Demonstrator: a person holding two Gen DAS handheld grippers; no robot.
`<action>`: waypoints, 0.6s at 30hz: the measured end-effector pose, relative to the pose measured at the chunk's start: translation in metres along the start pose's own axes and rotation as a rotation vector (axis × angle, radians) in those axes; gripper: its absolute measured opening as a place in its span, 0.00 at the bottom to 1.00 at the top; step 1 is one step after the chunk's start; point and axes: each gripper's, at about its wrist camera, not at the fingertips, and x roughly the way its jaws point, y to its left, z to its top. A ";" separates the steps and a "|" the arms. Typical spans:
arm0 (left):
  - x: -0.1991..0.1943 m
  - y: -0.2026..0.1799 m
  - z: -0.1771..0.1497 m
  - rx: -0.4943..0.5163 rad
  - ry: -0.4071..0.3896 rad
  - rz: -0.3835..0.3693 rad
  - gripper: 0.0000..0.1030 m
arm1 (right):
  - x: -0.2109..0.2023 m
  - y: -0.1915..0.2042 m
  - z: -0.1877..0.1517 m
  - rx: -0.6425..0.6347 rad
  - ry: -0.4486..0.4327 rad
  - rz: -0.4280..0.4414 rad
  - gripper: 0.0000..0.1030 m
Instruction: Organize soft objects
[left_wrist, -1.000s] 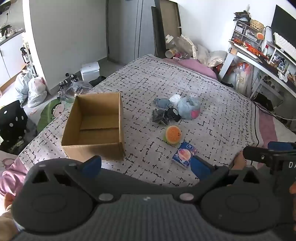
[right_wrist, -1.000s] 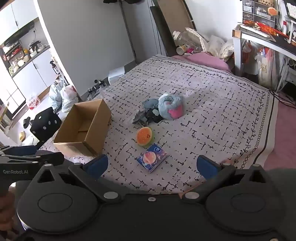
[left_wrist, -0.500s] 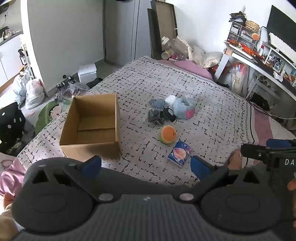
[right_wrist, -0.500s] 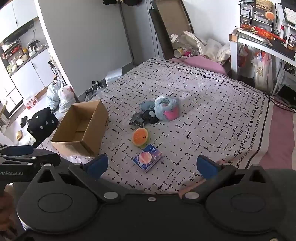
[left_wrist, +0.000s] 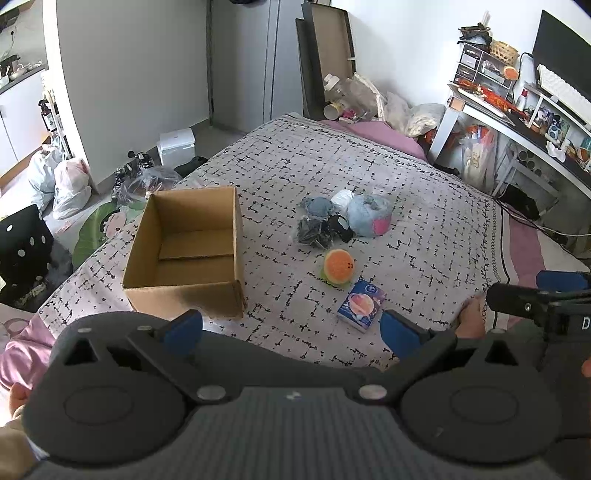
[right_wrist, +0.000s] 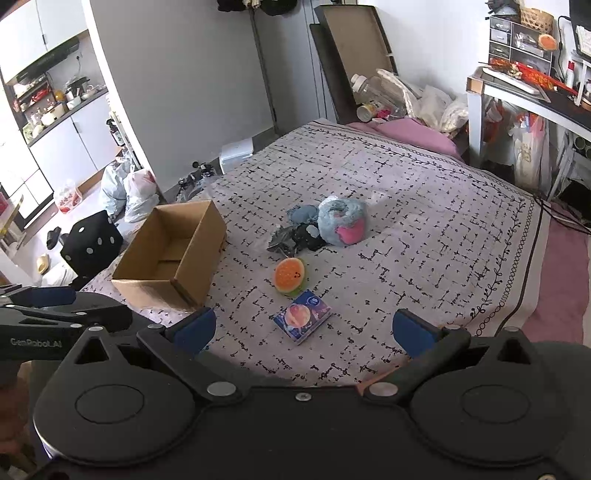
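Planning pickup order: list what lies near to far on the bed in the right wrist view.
Tissue pack → watermelon plush → black bundle → blue-and-pink plush.

An open brown box (left_wrist: 192, 254) sits upright on the bed (left_wrist: 424, 236). Beside it lies a heap: blue-and-pink plush (left_wrist: 369, 220), white roll (left_wrist: 342, 198), grey (left_wrist: 316, 206) and black (left_wrist: 340, 228) pieces. Nearer lie a watermelon plush (left_wrist: 338, 266) and a flat blue packet (left_wrist: 362, 303).
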 end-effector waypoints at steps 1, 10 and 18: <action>0.000 0.000 0.000 -0.002 -0.001 0.000 0.99 | 0.000 0.000 0.000 -0.004 -0.001 -0.003 1.00; -0.006 -0.004 0.000 0.001 -0.018 -0.004 0.99 | -0.007 0.000 0.003 -0.005 -0.015 -0.010 1.00; -0.011 -0.005 0.000 0.001 -0.034 -0.008 0.99 | -0.010 0.002 0.003 -0.013 -0.031 -0.015 1.00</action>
